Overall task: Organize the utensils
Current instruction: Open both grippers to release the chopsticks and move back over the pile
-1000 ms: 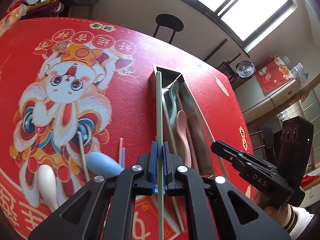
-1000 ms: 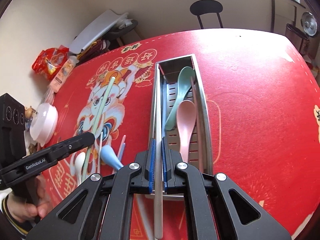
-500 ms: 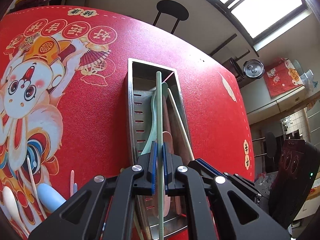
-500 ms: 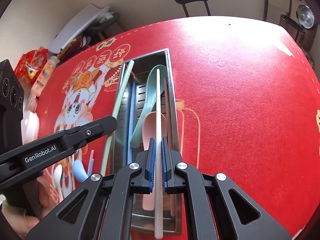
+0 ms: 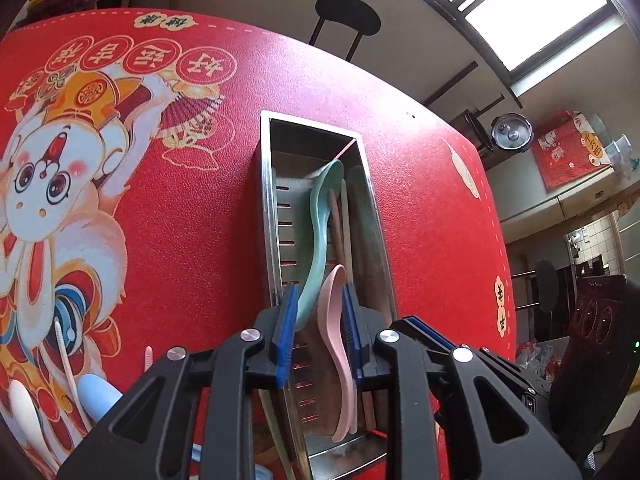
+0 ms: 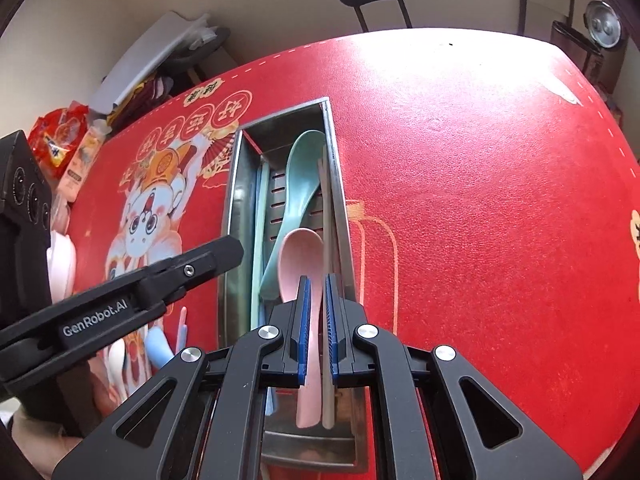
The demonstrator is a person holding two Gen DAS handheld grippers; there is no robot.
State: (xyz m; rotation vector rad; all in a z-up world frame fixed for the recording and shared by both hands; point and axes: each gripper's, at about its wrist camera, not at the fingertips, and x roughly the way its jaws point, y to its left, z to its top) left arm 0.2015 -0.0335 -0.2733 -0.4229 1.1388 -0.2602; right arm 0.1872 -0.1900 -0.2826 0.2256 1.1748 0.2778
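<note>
Black stool (image 5: 347, 16), beige wall (image 6: 280, 8), bright window (image 5: 536, 12)

Left wrist: close, steeply down over the long steel utensil tray (image 5: 266, 200).
Right wrist: likewise, from its other side.
Shared: tray (image 6: 339, 184), red printed tablecloth (image 5: 192, 220).

Premises: a lived-in home, dining area beside a kitchen. Evidence: a tabletop (image 6: 480, 200) covered in a red festive cloth printed with a cartoon rabbit (image 5: 48, 184); a black stool (image 5: 347, 16) against a plain wall; a pressure cooker (image 5: 512, 133) on a side counter; a tiled room (image 5: 596, 240) visible through a doorway; snack packets (image 6: 60, 136) and a bottle (image 6: 82, 164) piled at the table's edge; a window (image 5: 532, 12) overhead.
</note>
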